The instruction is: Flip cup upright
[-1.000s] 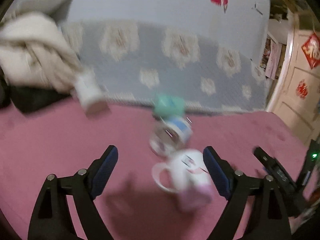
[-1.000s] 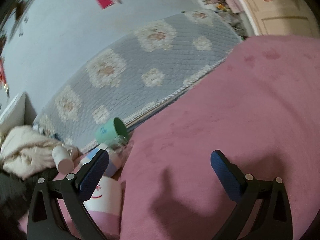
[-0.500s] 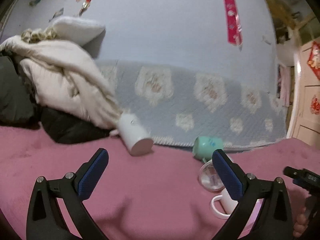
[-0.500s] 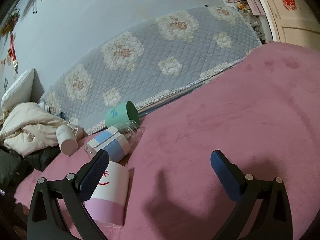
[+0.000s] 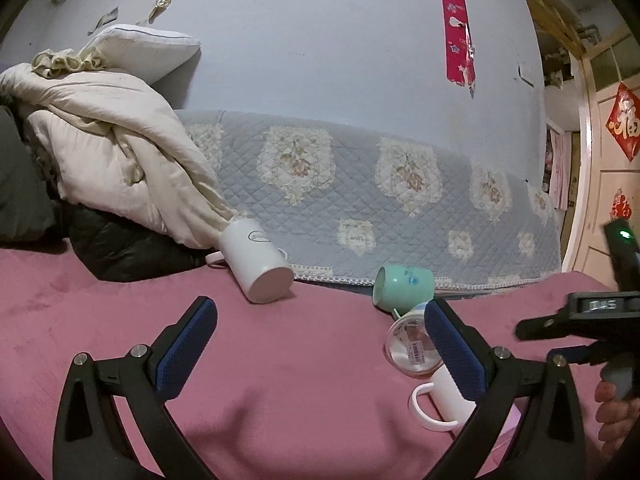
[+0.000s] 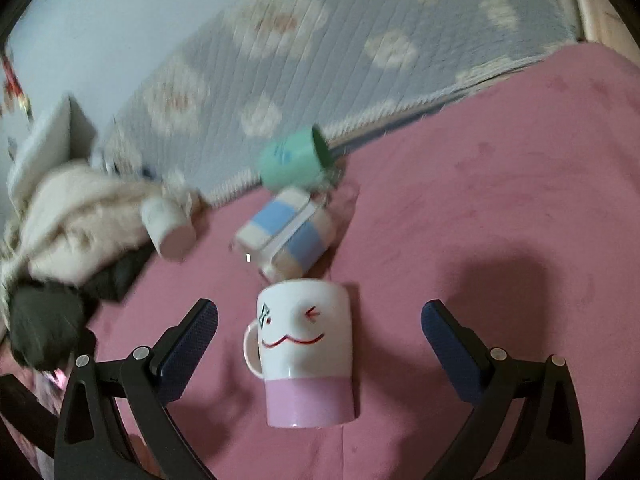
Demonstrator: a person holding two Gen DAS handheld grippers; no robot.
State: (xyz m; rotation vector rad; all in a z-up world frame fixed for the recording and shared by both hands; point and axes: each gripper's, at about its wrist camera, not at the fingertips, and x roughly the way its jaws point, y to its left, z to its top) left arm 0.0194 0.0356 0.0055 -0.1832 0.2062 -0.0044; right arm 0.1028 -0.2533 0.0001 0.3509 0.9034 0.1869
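Several cups lie on their sides on the pink blanket (image 6: 500,200). A white-and-pink face mug (image 6: 306,354) lies between the fingers of my open right gripper (image 6: 319,334), untouched, its handle to the left. Beyond it lie a clear cup with a blue-and-white sleeve (image 6: 288,236), a green cup (image 6: 292,160) and a plain white mug (image 6: 168,226). In the left wrist view my open, empty left gripper (image 5: 320,342) hovers over the blanket; the white mug (image 5: 256,262), green cup (image 5: 404,286), clear cup (image 5: 412,346) and face mug (image 5: 440,404) show there, the last partly behind my right finger.
A cream quilt (image 5: 108,160) and dark clothing (image 5: 120,244) are piled at the left against the white mug. A blue quilted floral cover (image 5: 360,188) hangs along the wall behind the cups. The other gripper with a hand (image 5: 592,332) is at the right edge.
My right gripper has swung left and down, so the face mug now lies centred between its fingers. My left gripper's view has shifted only slightly; the other gripper is further in at its right.
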